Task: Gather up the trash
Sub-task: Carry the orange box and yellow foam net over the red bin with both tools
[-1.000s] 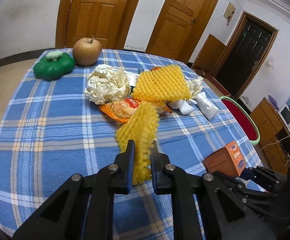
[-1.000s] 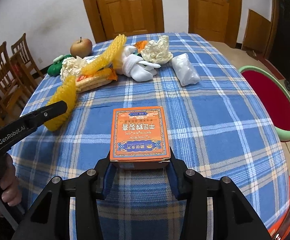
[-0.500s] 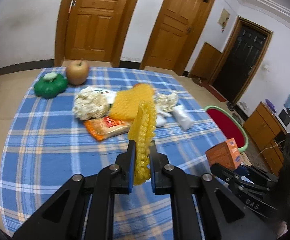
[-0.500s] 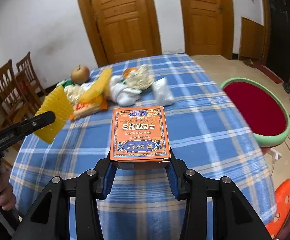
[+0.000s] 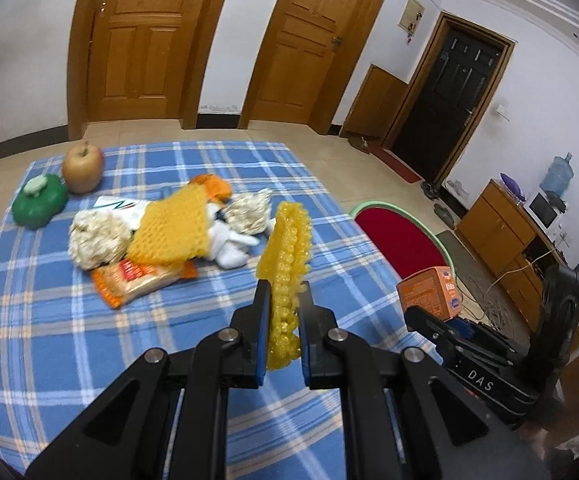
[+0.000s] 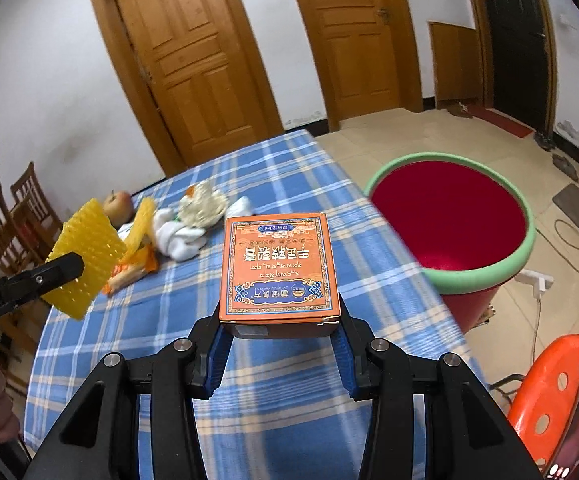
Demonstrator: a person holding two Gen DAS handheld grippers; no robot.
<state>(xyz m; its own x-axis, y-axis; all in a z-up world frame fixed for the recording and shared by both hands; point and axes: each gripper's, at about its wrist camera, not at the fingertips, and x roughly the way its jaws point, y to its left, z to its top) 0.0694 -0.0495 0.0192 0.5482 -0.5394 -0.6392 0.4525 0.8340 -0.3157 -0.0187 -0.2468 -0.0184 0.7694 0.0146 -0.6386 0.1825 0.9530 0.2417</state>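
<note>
My left gripper (image 5: pixel 283 300) is shut on a yellow foam fruit net (image 5: pixel 287 252) and holds it well above the blue checked table (image 5: pixel 89 340); the net also shows in the right wrist view (image 6: pixel 85 260). My right gripper (image 6: pixel 279 320) is shut on an orange cardboard box (image 6: pixel 279 268), held above the table's right edge; the box also shows in the left wrist view (image 5: pixel 429 292). A red bin with a green rim (image 6: pixel 449 216) stands on the floor to the right of the table (image 6: pixel 289 184).
On the table lie a second yellow net (image 5: pixel 173 228), crumpled paper (image 5: pixel 97 236), an orange snack wrapper (image 5: pixel 137 280), white wrappers (image 5: pixel 229 248), an apple (image 5: pixel 82 164) and a green pumpkin-shaped thing (image 5: pixel 39 200). An orange stool (image 6: pixel 561 392) and wooden chairs (image 6: pixel 5 220) stand around the table.
Both grippers have risen high above the table with their loads and swung right. The red bin has come into fuller view of the right wrist camera.
</note>
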